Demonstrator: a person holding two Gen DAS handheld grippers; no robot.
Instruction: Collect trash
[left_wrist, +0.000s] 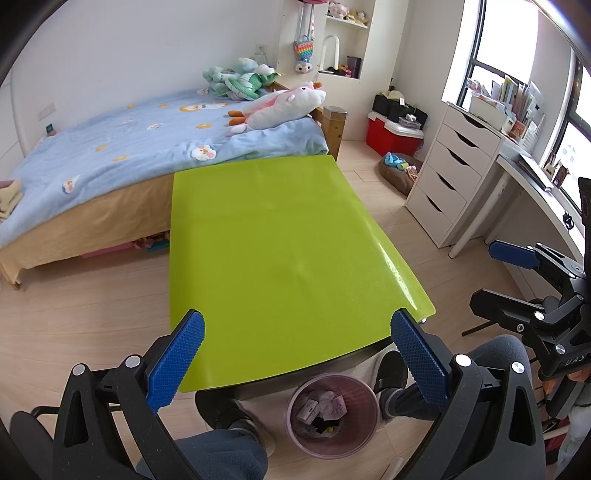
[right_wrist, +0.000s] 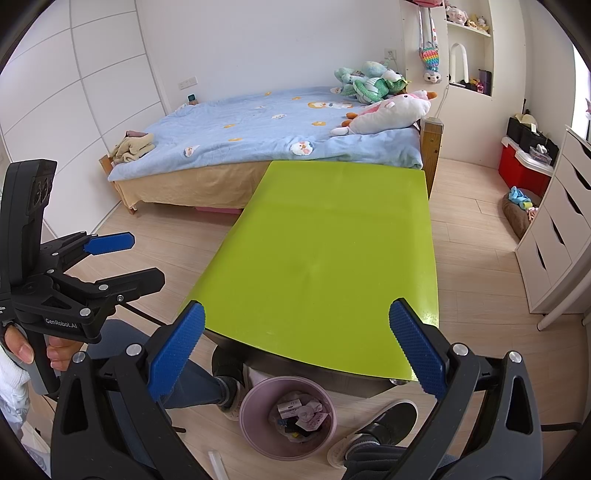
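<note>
A pink waste bin (left_wrist: 332, 415) stands on the floor under the near edge of the green table (left_wrist: 280, 251); crumpled paper and wrappers (left_wrist: 321, 406) lie inside it. The bin also shows in the right wrist view (right_wrist: 288, 417), with the trash (right_wrist: 301, 411) in it, below the green table (right_wrist: 332, 251). My left gripper (left_wrist: 297, 354) is open and empty above the table's near edge. My right gripper (right_wrist: 295, 347) is open and empty over the same edge. Each gripper shows in the other's view, the right one (left_wrist: 517, 277) and the left one (right_wrist: 110, 258), both open.
A bed (left_wrist: 147, 147) with plush toys (left_wrist: 280, 105) stands behind the table. A white drawer unit (left_wrist: 450, 173) and a desk (left_wrist: 535, 199) stand on the right. A red box (left_wrist: 391, 134) sits by the far wall. The person's feet (left_wrist: 391, 373) rest beside the bin.
</note>
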